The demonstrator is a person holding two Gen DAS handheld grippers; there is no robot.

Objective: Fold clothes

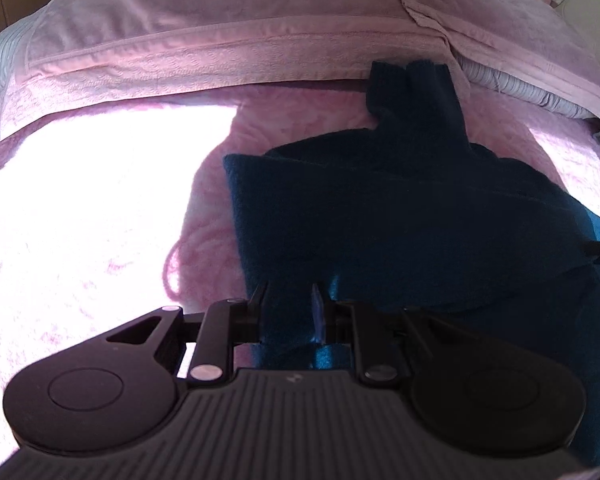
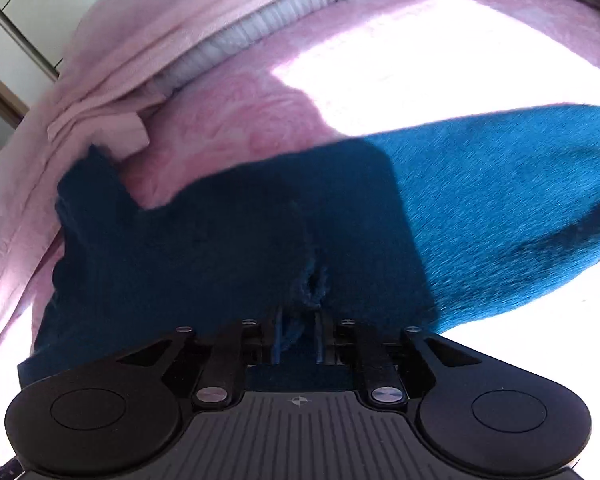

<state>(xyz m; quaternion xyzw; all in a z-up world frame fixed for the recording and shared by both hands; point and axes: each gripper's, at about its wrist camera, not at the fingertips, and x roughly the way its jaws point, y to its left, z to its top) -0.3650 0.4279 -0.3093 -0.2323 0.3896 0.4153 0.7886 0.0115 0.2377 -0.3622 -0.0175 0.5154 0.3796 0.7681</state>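
Note:
A dark teal knitted sweater (image 1: 380, 220) lies partly folded on a pink bedspread (image 1: 292, 120), one sleeve (image 1: 412, 84) reaching up toward the pillows. My left gripper (image 1: 289, 305) is shut on the sweater's near edge, with fabric pinched between its fingers. In the right wrist view the same sweater (image 2: 220, 240) stretches from shadow into sunlight at the right. My right gripper (image 2: 299, 330) is shut on a bunched fold of it. The cloth under both grippers is hidden by their bodies.
Pink pillows (image 1: 220, 32) and a striped grey bolster (image 1: 512, 84) line the head of the bed. A bright sun patch (image 1: 80, 220) washes out the bedspread at left. A wardrobe door (image 2: 16, 12) stands beyond the bed.

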